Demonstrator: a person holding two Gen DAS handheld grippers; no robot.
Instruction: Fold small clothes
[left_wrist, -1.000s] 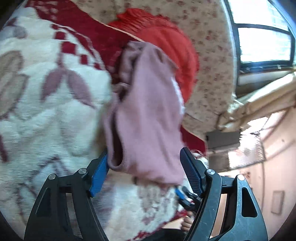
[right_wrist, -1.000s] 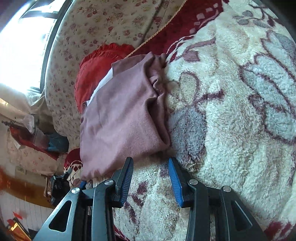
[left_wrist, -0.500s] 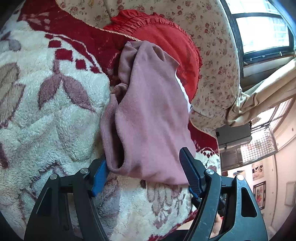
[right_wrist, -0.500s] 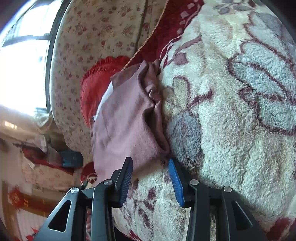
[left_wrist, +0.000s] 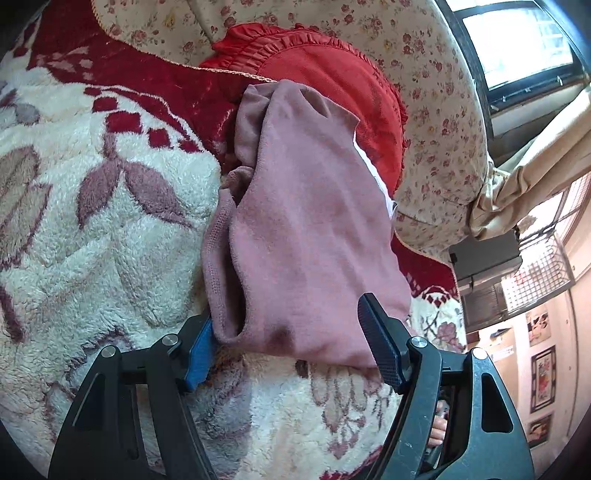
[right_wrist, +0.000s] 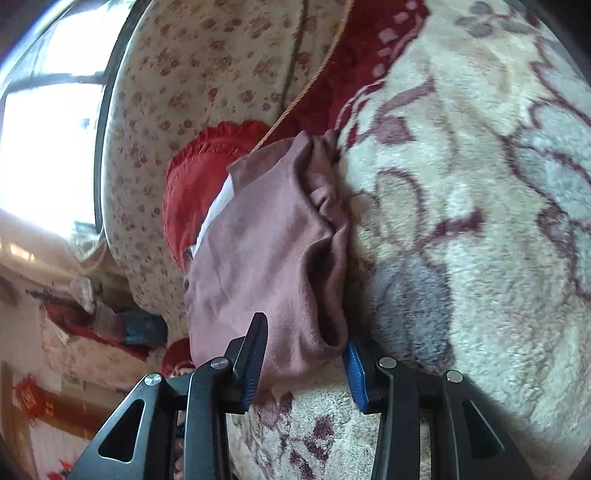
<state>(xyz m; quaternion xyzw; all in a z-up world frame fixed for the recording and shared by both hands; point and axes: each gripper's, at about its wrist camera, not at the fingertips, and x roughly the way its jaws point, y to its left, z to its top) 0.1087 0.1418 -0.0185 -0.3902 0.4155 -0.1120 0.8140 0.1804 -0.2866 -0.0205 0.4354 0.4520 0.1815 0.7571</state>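
A small dusty-pink garment (left_wrist: 306, 229) lies folded on a fluffy cream blanket with maroon flower patterns (left_wrist: 110, 229). Its far end rests against a red frilled cushion (left_wrist: 332, 77). A white label or lining shows at its edge (left_wrist: 376, 177). My left gripper (left_wrist: 291, 347) is open, its jaws spread on either side of the garment's near hem. In the right wrist view the same garment (right_wrist: 266, 251) reaches down between the jaws of my right gripper (right_wrist: 303, 354), which is open around the near corner. Neither gripper pinches the cloth.
A floral-print sofa back (left_wrist: 436, 110) rises behind the cushion, with a window (left_wrist: 517, 44) and curtain (left_wrist: 517, 192) beyond. The blanket's red border (right_wrist: 354, 70) runs along the sofa back. Room clutter and wall pictures (left_wrist: 543, 376) lie past the blanket's edge.
Both grippers have moved closer to the garment's near edge. The right gripper's jaws have spread wider and now straddle the garment's corner. The garment itself lies as before.
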